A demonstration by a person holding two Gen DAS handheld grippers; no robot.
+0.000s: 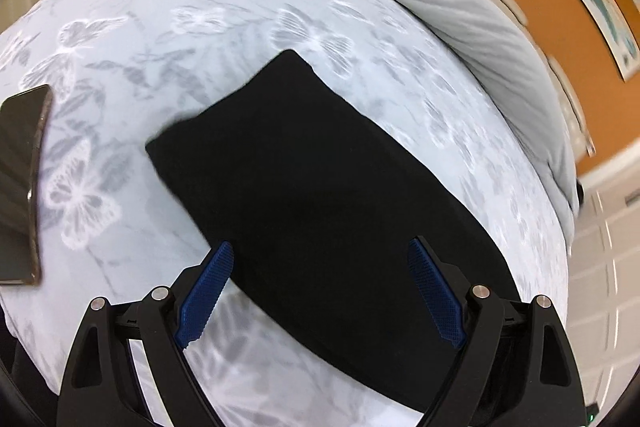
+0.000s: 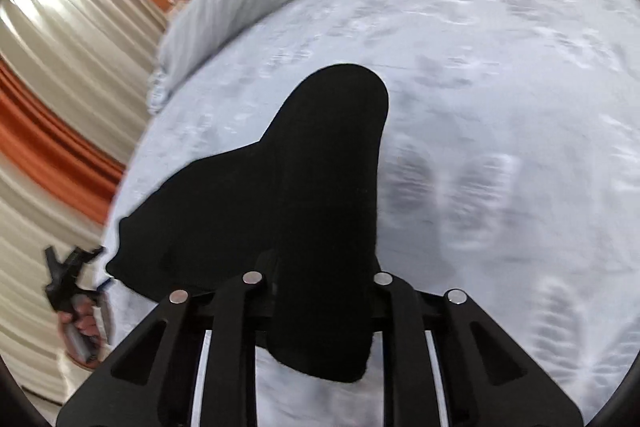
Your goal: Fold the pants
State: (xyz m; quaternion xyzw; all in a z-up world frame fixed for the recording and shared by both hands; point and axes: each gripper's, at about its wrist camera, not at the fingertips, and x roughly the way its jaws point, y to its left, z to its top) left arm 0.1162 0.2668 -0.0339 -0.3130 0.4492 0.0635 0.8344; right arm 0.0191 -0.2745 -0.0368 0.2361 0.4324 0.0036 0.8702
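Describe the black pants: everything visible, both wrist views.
The black pants are plain, soft, matte cloth with no seams or pockets discernible. In the left wrist view they lie as a flat folded band on the floral bedsheet, one squared end toward the pillows, with the open left tongs straddling the near part, pads clear of it. In the right wrist view a bunched fold rises between the right tongs, which are shut on it; the rest spreads leftward on the sheet.

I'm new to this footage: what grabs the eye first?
The black pants lie mid-frame on the pale blue butterfly-print bedsheet. The right gripper is clamped on a raised fold; the left gripper hovers wide open. A dark phone lies at the sheet's left edge.
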